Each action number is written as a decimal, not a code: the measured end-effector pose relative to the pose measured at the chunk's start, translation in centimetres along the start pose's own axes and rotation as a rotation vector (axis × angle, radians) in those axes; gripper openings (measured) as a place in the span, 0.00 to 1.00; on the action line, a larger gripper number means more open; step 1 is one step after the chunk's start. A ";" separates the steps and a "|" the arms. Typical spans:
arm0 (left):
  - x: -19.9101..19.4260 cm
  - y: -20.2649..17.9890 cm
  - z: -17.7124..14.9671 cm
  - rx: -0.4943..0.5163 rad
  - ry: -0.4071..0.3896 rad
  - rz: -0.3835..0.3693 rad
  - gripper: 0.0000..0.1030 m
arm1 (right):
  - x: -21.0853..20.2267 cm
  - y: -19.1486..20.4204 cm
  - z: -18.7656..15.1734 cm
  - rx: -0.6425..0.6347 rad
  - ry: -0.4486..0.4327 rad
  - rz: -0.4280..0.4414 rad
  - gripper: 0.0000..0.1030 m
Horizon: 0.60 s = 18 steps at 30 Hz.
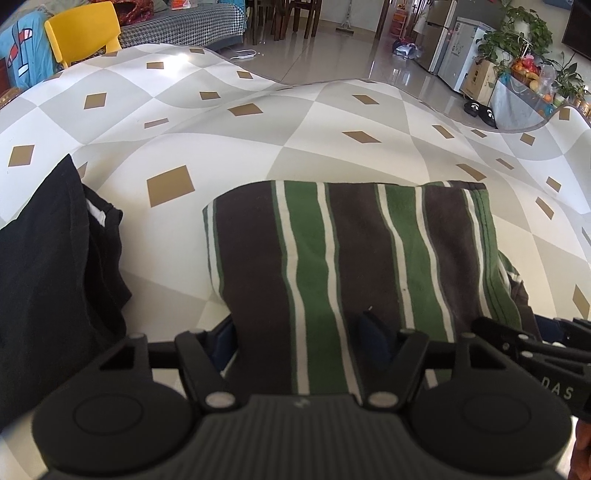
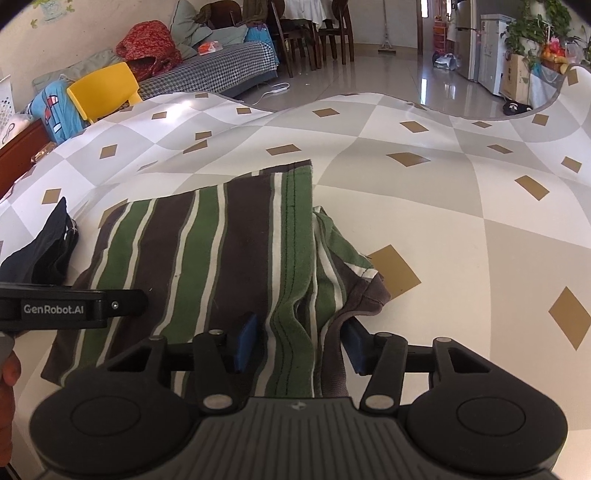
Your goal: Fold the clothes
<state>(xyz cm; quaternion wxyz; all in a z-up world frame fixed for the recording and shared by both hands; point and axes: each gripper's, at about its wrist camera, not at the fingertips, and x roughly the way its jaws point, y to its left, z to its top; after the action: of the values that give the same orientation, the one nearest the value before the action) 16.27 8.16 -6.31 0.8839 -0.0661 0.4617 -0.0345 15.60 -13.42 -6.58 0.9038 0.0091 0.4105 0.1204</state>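
Observation:
A folded shirt with green, brown and white stripes (image 1: 332,251) lies flat on the checkered cloth surface (image 1: 332,110). My left gripper (image 1: 299,336) is at its near edge. The jaws stand apart with flat fabric between them; the left pad (image 1: 223,341) sits beside the shirt's left edge and the right pad (image 1: 371,332) rests on the cloth. In the right wrist view the striped shirt (image 2: 207,251) has a sleeve sticking out on its right. My right gripper (image 2: 301,345) holds a bunched fold of the shirt's right near edge between its blue pads (image 2: 245,343).
A black garment (image 1: 48,258) lies heaped to the left of the shirt, also the black garment (image 2: 44,251) in the right wrist view. A yellow chair (image 1: 85,29) and a sofa stand beyond the surface's far left edge. Bare checkered cloth (image 2: 461,221) spreads to the right.

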 end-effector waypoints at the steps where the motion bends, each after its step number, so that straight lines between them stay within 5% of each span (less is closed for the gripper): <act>1: -0.1 0.0 0.1 -0.006 0.001 -0.005 0.54 | 0.0 0.0 0.0 0.003 0.000 0.011 0.31; 4: -0.3 -0.1 0.1 -0.018 0.000 -0.009 0.45 | -0.2 0.3 0.2 0.005 -0.006 0.012 0.18; 8: -1.0 0.0 0.5 -0.041 -0.020 -0.001 0.31 | -0.9 0.7 0.6 -0.016 -0.033 0.017 0.15; 18: -1.1 0.1 -0.2 -0.050 -0.019 0.009 0.30 | -1.2 0.3 0.8 0.011 -0.027 0.042 0.18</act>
<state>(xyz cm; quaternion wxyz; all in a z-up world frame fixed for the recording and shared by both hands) 15.45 8.36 -5.53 0.8866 -0.0863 0.4541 -0.0184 15.33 -13.32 -5.11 0.9065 0.0244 0.3987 0.1368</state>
